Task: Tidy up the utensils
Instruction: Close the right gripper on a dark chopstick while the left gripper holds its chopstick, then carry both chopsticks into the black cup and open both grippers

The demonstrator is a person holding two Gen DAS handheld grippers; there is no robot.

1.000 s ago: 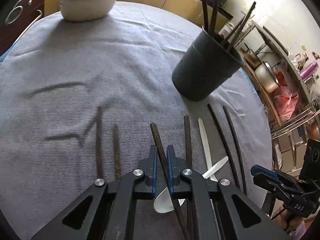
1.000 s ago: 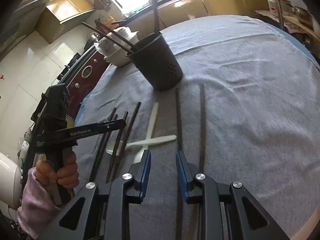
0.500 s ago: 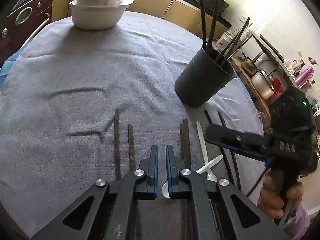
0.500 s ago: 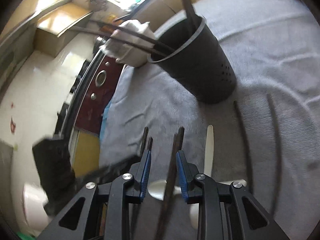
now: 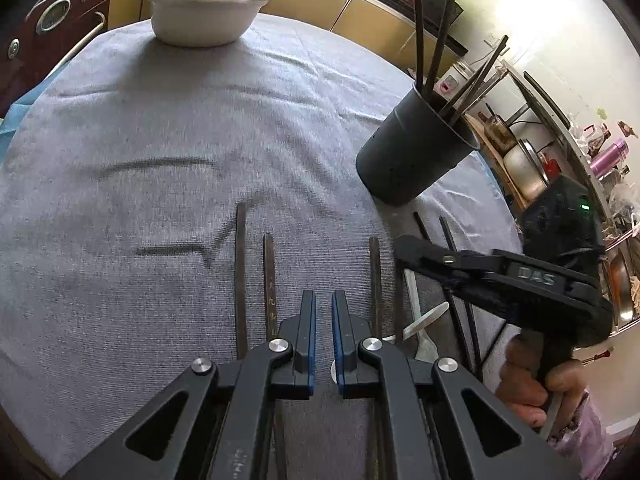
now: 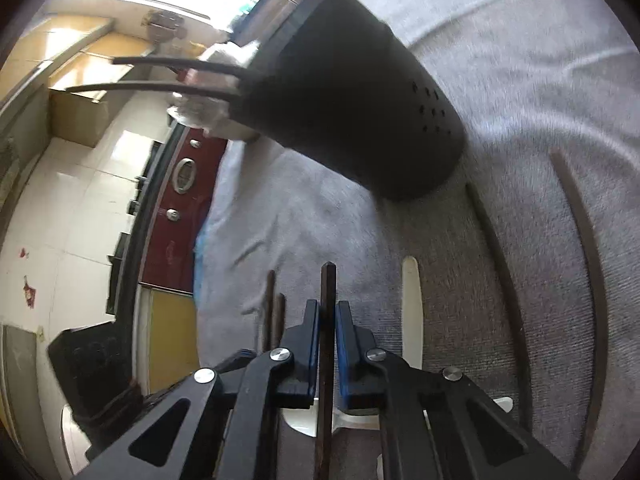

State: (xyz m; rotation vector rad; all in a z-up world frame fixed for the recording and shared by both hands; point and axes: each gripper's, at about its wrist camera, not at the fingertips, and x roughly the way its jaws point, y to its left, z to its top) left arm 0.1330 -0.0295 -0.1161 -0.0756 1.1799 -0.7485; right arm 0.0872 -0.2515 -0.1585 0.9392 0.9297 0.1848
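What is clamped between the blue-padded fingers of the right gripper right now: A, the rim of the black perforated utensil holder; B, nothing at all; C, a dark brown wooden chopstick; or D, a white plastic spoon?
C: in the right wrist view the right gripper has just closed its blue pads on a dark brown wooden chopstick, while the white plastic spoon lies beside it on the grey cloth.

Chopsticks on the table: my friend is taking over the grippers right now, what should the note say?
Right gripper: jaws have just closed on a brown chopstick, one of those lying on the grey cloth.
Left gripper: shut, holding nothing.
Black holder stands upright with several chopsticks already in it.
Left to do: drop in the gripped chopstick, then the loose chopsticks and two white spoons lying in front of the holder.
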